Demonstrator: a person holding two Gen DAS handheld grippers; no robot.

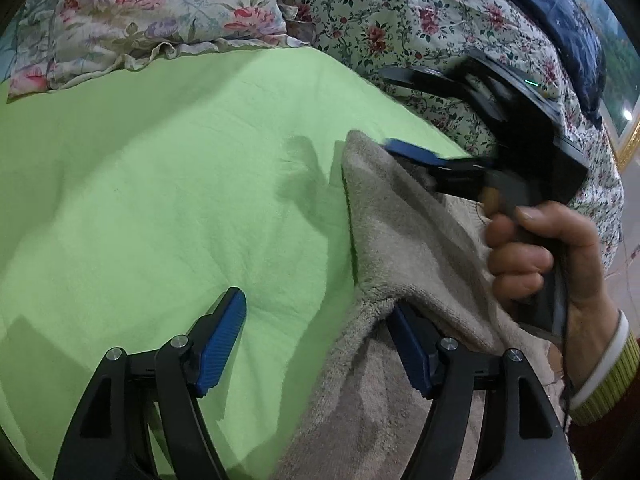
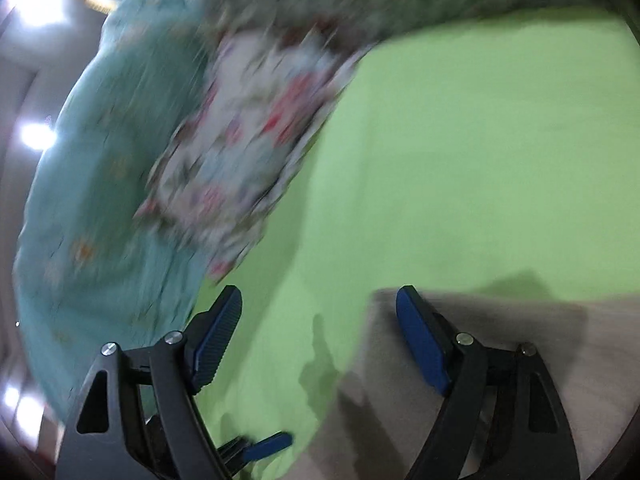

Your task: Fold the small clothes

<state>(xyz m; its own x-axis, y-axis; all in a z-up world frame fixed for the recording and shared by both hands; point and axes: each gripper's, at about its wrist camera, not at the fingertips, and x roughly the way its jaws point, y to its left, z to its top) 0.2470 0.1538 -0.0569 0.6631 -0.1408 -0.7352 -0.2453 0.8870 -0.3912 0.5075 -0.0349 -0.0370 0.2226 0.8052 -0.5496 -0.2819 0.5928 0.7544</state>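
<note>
Nearest the lens in the left wrist view, the left gripper (image 1: 316,344) stands with its jaws wide apart and clamps nothing: one blue ribbed pad (image 1: 222,344) hangs over bare sheet, while the other is half tucked under a raised fold of the beige garment (image 1: 404,232). That garment, a fuzzy, towel-like knit with a rolled hem, lies on the lime-green sheet (image 1: 160,184) in the lower right of the frame and runs off the bottom edge, so its full shape cannot be made out. At centre right the right gripper (image 1: 404,114) also gapes wide, its lower blue finger lying on the garment's upper edge and its upper black finger well clear above; a hand (image 1: 548,256) with a striped cuff grips its handle. The right wrist view is smeared with blur: there the jaws stand wide with only green sheet between them, the right-hand pad over the beige cloth in the lower right, and one blue tip of the other tool peeking in at the bottom edge. Beyond the sheet lie a floral pillow (image 1: 160,12) at upper left and a rumpled floral quilt (image 1: 400,20) at upper right.
</note>
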